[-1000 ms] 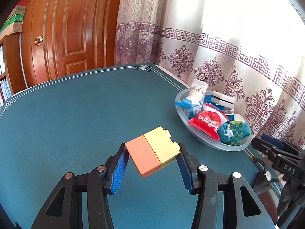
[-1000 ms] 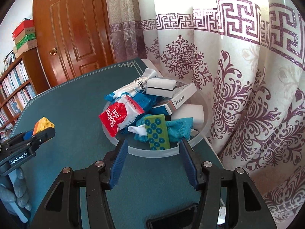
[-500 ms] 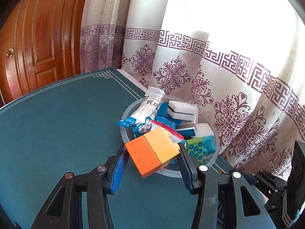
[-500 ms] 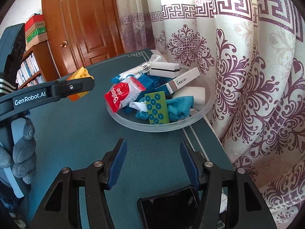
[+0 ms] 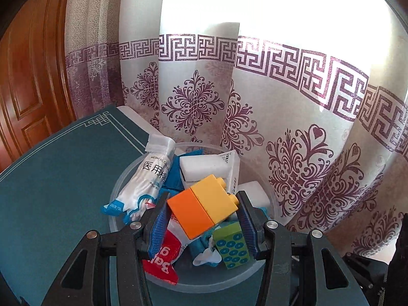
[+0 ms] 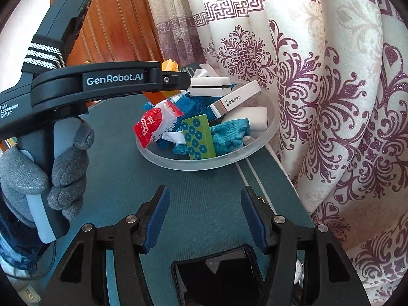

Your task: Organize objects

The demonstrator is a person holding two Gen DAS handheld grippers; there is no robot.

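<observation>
You hold the block pair over the bowl, ready to drop it in.

Your left gripper (image 5: 202, 218) has its fingers clamped on the orange-and-yellow block pair (image 5: 204, 205), above the clear bowl (image 6: 257, 148) where the other items are gathered. Only the right view shows your right gripper (image 6: 205, 215) with fingers apart and empty over the worktop (image 6: 204, 186), and your gloved hand (image 6: 48, 176).

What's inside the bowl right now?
In the bowl: swab pack, red packet, green dotted block, teal cloth, white box, white sponges. Anything beneath the pile is covered.
</observation>
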